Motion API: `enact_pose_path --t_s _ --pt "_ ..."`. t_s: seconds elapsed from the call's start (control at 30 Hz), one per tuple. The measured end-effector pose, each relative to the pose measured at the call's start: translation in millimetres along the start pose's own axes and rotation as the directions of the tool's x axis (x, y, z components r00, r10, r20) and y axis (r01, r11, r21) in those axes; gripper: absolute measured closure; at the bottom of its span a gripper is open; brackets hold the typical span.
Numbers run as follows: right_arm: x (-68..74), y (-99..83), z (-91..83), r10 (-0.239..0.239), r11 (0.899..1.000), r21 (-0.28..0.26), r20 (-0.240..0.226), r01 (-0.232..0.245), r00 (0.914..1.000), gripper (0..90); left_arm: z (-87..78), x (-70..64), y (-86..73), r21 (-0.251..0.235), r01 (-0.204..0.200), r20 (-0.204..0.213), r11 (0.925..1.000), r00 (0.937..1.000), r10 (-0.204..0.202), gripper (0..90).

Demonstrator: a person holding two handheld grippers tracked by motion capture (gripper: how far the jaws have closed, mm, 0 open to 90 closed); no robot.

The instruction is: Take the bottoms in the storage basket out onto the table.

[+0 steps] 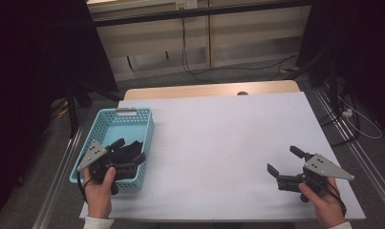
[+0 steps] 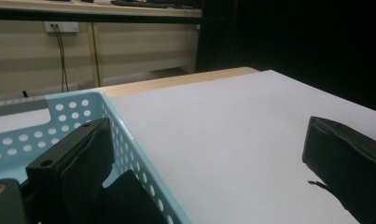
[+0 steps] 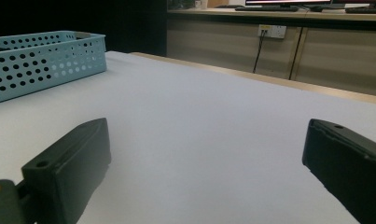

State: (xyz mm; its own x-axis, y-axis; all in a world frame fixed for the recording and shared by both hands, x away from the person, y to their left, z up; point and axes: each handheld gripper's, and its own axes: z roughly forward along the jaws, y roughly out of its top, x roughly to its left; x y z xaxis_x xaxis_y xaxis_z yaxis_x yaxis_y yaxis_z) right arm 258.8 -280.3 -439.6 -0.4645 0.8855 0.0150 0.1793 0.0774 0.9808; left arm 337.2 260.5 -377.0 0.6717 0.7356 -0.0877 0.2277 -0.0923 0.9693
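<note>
A light blue perforated basket point(image 1: 114, 125) stands at the table's left side. My left gripper point(image 1: 129, 150) hovers over its near end, open. In the left gripper view the basket's right wall point(image 2: 129, 149) runs between the wide-apart jaws of the left gripper point(image 2: 204, 144), one jaw over the basket's inside and the other over the white table. A dark shape point(image 2: 127, 200) lies low inside the basket; I cannot tell what it is. My right gripper point(image 1: 284, 161) is held open near the table's front right, with nothing between its fingers. The basket point(image 3: 45, 60) appears far left in the right gripper view.
The white tabletop point(image 1: 228, 138) stretches between the two grippers, with a wooden strip point(image 1: 209, 89) along its far edge. Cables point(image 1: 195, 71) trail over the floor beyond the table, and dark stands flank it on both sides.
</note>
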Motion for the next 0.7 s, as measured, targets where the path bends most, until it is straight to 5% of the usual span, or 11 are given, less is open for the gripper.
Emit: enact_pose_path --t_s 0.7 --pt "0.8 -0.2 0.3 -0.007 1.000 0.006 -0.009 0.007 0.9999 0.0 2.1 28.3 29.4 0.087 -0.052 0.008 0.9949 0.9986 0.052 2.3"
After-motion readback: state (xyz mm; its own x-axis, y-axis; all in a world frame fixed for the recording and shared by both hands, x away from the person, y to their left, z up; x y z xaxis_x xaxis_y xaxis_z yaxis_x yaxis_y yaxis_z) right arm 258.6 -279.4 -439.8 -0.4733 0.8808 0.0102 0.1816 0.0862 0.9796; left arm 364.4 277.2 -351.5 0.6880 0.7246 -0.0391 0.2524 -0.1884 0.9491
